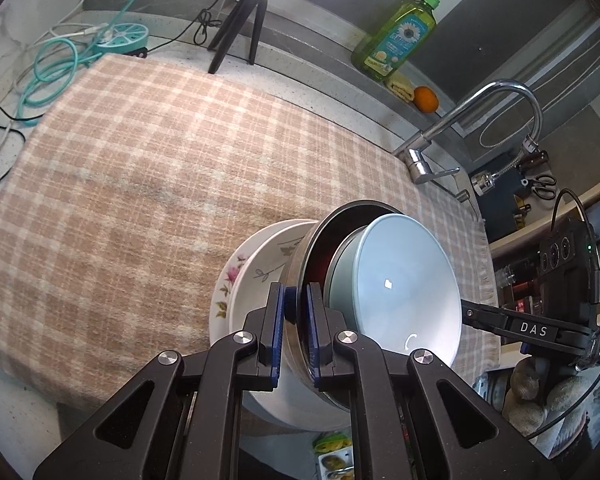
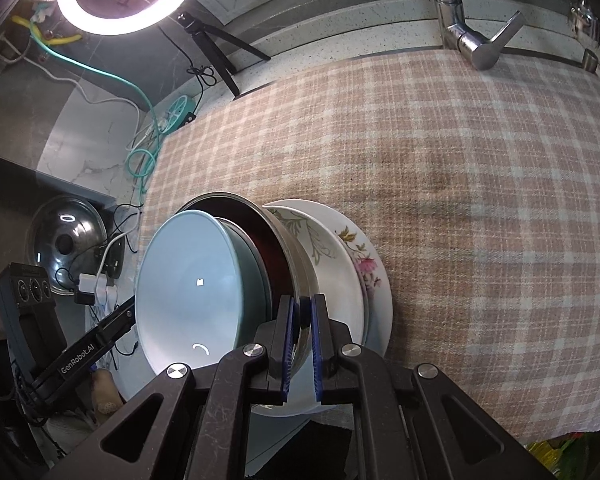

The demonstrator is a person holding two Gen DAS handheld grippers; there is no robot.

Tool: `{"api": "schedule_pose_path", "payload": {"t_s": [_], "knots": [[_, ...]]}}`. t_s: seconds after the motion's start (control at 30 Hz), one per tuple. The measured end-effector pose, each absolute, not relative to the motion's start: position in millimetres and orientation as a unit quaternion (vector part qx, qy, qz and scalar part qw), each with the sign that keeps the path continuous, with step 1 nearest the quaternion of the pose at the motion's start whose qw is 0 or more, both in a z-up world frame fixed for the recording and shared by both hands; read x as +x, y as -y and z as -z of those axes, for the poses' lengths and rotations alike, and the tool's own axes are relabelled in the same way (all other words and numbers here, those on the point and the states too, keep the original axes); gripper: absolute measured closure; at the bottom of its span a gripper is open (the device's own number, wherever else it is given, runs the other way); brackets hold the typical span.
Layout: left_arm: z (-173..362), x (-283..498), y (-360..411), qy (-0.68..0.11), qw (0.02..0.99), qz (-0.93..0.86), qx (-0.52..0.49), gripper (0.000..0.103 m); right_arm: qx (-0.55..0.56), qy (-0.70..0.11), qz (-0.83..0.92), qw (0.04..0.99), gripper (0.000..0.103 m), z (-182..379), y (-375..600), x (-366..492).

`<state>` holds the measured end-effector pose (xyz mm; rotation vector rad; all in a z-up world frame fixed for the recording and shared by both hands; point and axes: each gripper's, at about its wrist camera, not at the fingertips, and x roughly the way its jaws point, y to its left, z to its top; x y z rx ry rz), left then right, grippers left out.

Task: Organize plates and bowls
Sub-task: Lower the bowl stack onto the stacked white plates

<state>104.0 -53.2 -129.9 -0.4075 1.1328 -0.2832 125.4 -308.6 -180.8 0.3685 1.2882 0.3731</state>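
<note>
Blue pads of the left gripper pinch the steel bowl's rim from one side; the right gripper is clamped on the opposite rim. The stack hangs at lower centre of each frame, over the plaid cloth's near edge. To set it down well, I'd keep both hands level. Count: one steel bowl, one pale blue bowl nested inside, two floral plates beneath.
</note>
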Motion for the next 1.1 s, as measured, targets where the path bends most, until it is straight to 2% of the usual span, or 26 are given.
{"api": "schedule_pose_path", "payload": {"t_s": [1.1], "knots": [[133.8, 106.1, 51.0, -0.537, 0.813, 0.137, -0.179, 0.094, 0.176, -0.599, -0.171, 0.762, 0.093, 189.6, 305.9, 127.2]]}}
